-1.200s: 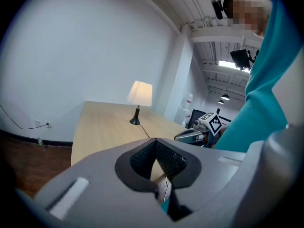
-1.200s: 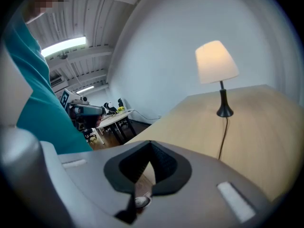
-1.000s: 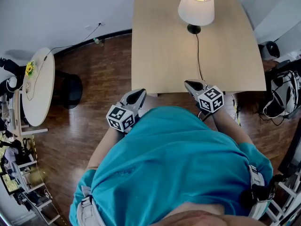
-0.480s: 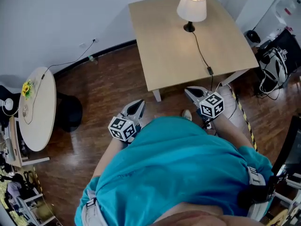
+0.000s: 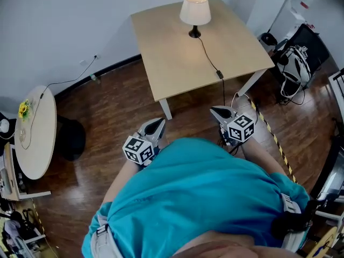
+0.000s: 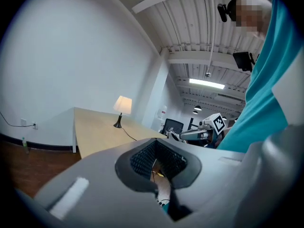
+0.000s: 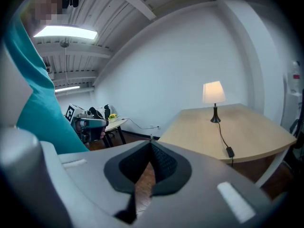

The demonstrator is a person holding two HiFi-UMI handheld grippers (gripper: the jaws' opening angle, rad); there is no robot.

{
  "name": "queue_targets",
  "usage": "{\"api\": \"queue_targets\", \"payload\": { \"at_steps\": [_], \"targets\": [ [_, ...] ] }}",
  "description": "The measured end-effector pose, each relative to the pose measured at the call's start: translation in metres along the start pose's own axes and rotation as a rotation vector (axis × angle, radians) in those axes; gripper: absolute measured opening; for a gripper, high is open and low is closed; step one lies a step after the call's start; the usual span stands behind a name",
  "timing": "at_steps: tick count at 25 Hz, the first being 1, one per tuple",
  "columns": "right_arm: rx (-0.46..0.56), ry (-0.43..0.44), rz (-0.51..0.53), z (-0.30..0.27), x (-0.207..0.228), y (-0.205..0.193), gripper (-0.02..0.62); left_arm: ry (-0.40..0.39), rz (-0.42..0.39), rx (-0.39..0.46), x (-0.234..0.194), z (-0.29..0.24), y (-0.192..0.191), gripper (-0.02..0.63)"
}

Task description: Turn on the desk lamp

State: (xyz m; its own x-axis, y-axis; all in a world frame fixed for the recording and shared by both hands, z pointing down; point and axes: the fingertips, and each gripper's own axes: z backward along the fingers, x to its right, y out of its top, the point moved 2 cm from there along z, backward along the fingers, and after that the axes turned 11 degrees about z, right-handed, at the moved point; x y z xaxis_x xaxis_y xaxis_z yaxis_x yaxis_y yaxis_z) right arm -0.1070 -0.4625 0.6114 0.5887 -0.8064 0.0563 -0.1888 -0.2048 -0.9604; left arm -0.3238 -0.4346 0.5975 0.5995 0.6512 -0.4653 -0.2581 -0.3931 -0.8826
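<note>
In the head view, your left hand-held gripper (image 5: 156, 125) and right hand-held gripper (image 5: 219, 112) sit close in front of your teal shirt (image 5: 199, 198), over the dark wooden plank floor (image 5: 113, 106), well apart from the surface (image 5: 172, 58). That surface is a pale, smooth wood square top on white legs. The desk lamp (image 5: 194, 12) stands near its far edge: a tapered cream fabric shade, glowing, on a thin black stem and a round black base. A black cord (image 5: 208, 59) runs from the base to a small switch block (image 5: 219, 74) at the near edge, then drops over it.

In the left gripper view, the ribbed black pads meet at their tips with nothing between them. The lamp (image 6: 122, 109) stands far off on the surface (image 6: 102, 132).

In the right gripper view, the textured pads likewise close tip to tip on nothing. The lit lamp (image 7: 213, 99) and the switch block (image 7: 230, 152) lie ahead to the right.
</note>
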Motion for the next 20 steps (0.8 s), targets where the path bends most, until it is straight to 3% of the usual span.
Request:
{"api": "queue_targets", "payload": {
  "at_steps": [3, 6, 9, 13, 16, 20],
  "targets": [
    [0.014, 0.038, 0.006, 0.037, -0.004, -0.021, 0.002, 0.034, 0.013, 0.023, 0.042, -0.004, -0.024, 0.028],
    [0.036, 0.094, 0.036, 0.086, -0.019, -0.047, 0.002, 0.07, 0.032, 0.027, 0.097, -0.01, -0.075, 0.028],
    [0.047, 0.15, 0.071, 0.127, -0.017, -0.071, 0.002, 0.094, -0.013, -0.023, 0.146, -0.029, -0.121, 0.028],
    [0.045, 0.199, 0.054, 0.164, -0.013, -0.104, 0.002, 0.155, -0.072, 0.004, 0.188, -0.03, -0.139, 0.028],
    [0.065, 0.239, 0.08, 0.183, -0.045, -0.114, 0.002, 0.196, -0.074, 0.067, 0.211, -0.002, -0.15, 0.028],
    [0.088, 0.249, 0.135, 0.204, -0.096, -0.103, 0.002, 0.189, -0.102, 0.093, 0.241, 0.042, -0.168, 0.028]
  ]
}}
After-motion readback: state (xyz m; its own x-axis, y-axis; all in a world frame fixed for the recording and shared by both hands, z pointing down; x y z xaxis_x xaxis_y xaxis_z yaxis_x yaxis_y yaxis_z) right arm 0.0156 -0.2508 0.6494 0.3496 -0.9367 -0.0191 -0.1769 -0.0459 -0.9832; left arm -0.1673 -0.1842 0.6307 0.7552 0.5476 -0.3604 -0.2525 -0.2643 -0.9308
